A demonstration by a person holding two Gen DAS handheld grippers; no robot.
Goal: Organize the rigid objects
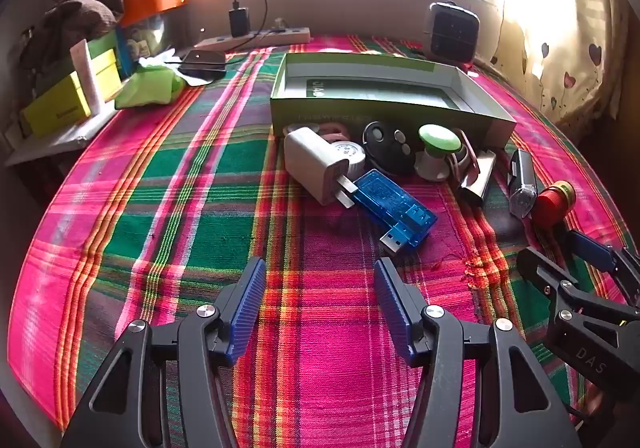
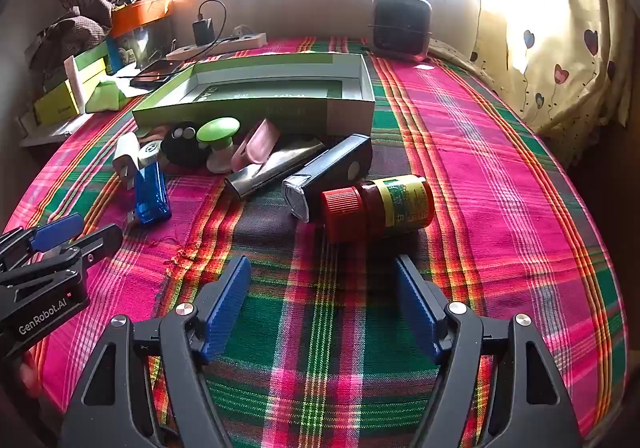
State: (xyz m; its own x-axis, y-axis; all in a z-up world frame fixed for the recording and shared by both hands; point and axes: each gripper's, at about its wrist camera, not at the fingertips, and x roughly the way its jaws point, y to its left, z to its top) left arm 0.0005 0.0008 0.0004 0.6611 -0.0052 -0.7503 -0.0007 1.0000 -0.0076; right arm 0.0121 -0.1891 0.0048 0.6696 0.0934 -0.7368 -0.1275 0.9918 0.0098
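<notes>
A shallow green box [image 1: 384, 116] [image 2: 256, 110] lies open on the plaid cloth. In front of it sits a row of small items: a white plug adapter [image 1: 316, 164], a blue USB tester [image 1: 394, 214] [image 2: 150, 194], a black key fob [image 1: 386, 144], a green-topped knob [image 1: 438, 138] [image 2: 218, 130], a metal piece [image 2: 276, 170], a black bike light [image 2: 332, 172] and a red-capped bottle [image 2: 378, 206]. My left gripper [image 1: 320, 272] is open, just short of the USB tester. My right gripper [image 2: 322, 268] is open, just short of the bottle. Neither holds anything.
At the far left stand yellow and green boxes [image 1: 60, 108], a phone [image 1: 202, 62] and a power strip [image 1: 256, 38]. A small dark heater [image 1: 454, 32] stands at the back by the window. A curtain [image 2: 560, 60] hangs at the right.
</notes>
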